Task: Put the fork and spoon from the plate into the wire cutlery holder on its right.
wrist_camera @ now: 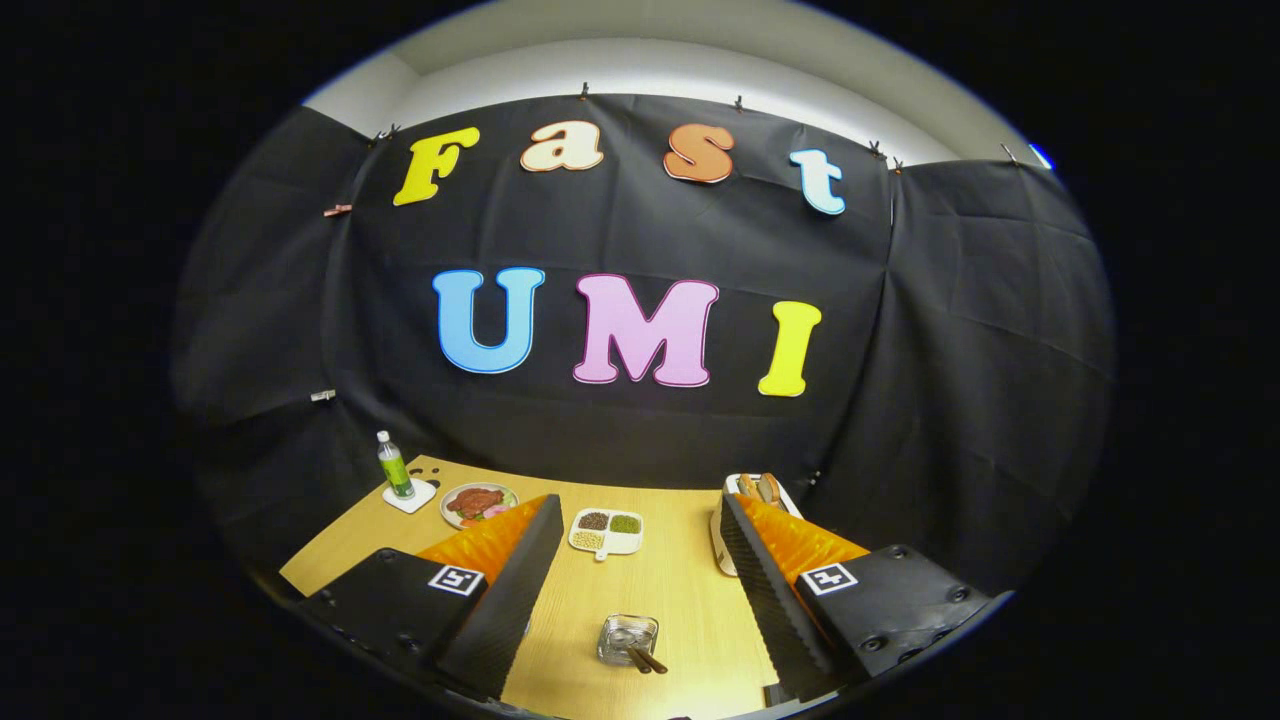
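My gripper [640, 502] is held high above the wooden table [680, 600], open, with nothing gripped between its fingers. Below and between the fingers stands the wire cutlery holder [627, 638]. Two brown handles [646, 659] stick out of it toward me; what they belong to I cannot tell. Beyond the left finger a plate [478, 503] holds red and pink food.
A white divided dish [606, 531] of beans lies just ahead, between the fingertips. A green bottle [394, 466] stands on a white coaster at the far left. A tray with bread [760, 488] sits beyond the right finger, with a white object [717, 548] partly hidden beside that finger.
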